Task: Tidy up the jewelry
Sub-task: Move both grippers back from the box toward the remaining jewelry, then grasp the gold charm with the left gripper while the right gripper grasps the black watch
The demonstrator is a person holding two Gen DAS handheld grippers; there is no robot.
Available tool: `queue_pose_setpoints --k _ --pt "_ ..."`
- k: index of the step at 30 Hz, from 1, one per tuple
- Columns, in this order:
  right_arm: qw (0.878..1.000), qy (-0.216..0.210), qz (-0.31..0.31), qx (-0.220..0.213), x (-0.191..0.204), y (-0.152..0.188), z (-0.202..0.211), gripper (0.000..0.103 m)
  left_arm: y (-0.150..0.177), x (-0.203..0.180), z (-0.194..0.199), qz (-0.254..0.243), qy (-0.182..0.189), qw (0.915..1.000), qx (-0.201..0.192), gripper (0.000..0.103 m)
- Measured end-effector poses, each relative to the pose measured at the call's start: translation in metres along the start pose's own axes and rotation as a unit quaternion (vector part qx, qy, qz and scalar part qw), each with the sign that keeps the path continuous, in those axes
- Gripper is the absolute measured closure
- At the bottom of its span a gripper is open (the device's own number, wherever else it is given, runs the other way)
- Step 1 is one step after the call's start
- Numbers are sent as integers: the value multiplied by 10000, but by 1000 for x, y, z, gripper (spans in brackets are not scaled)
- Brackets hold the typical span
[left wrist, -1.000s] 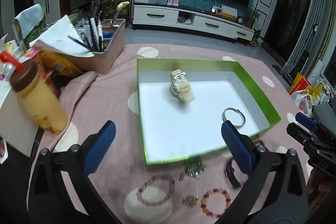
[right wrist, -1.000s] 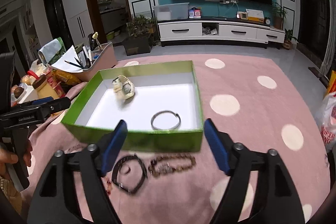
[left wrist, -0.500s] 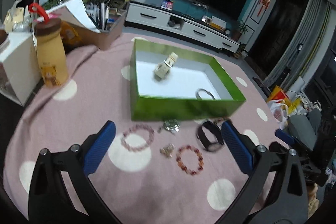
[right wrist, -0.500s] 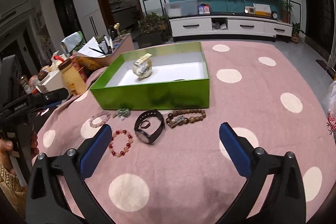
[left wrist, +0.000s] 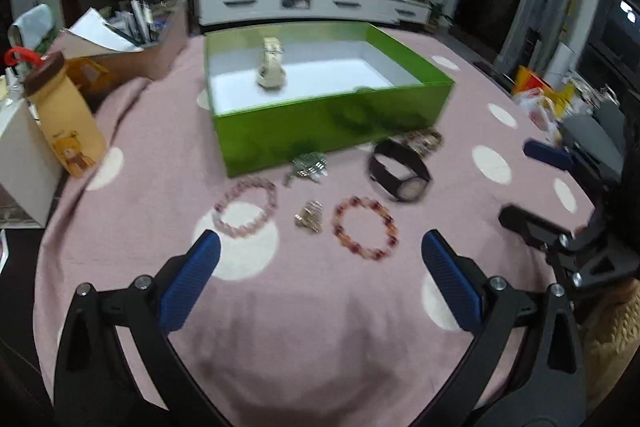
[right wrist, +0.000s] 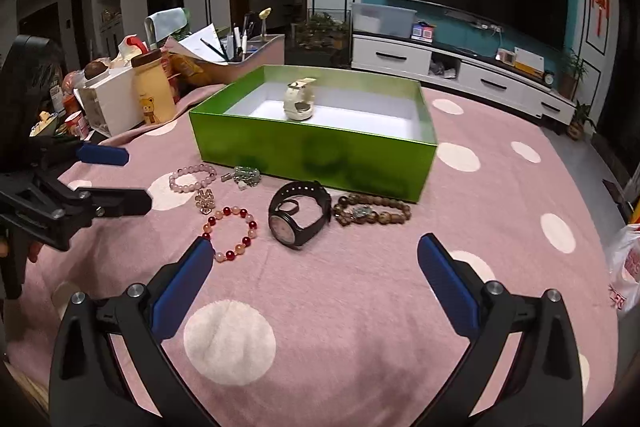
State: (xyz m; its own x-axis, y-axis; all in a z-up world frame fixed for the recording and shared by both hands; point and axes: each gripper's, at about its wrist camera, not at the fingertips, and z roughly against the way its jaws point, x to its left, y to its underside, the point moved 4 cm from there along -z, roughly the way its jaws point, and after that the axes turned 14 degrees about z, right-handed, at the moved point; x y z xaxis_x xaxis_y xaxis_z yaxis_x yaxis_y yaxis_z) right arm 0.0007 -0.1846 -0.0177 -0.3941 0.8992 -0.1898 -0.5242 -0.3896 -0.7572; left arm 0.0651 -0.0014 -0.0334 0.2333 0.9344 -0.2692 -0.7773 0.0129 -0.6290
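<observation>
- The left gripper (left wrist: 320,267) tilts down over the pink cloth (left wrist: 320,327), jaws spread wide and empty.
- The right gripper (right wrist: 312,271) tilts down likewise, its jaws just opened fully, gripping nothing.
- The black watch (right wrist: 298,213) and bead bracelets (right wrist: 230,233) lie before the green box (right wrist: 312,151); a cream watch (right wrist: 299,101) sits inside.
</observation>
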Motion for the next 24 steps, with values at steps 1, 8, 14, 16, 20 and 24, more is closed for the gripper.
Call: queue_pose_setpoints --k 1,8,14,16,20,24 --pt "10000 -45 11 32 1 -1 -5 1 -1 4 -3 145 -4 9999 -62 2" --pt "9990 -248 333 160 8 -8 -26 15 7 12 -36 305 -66 9994 126 2" --pt "9975 -472 492 208 11 -14 -41 33 0 12 -46 275 4 9995 179 28" --pt "9968 -522 555 220 13 -17 -46 38 0 11 -49 213 6 9996 204 36" --pt "9954 -645 668 247 17 -19 -54 45 0 5 -58 51 31 9996 288 48" --pt "9937 -770 753 304 21 -20 -61 52 -2 3 -66 -8 10 9993 369 57"
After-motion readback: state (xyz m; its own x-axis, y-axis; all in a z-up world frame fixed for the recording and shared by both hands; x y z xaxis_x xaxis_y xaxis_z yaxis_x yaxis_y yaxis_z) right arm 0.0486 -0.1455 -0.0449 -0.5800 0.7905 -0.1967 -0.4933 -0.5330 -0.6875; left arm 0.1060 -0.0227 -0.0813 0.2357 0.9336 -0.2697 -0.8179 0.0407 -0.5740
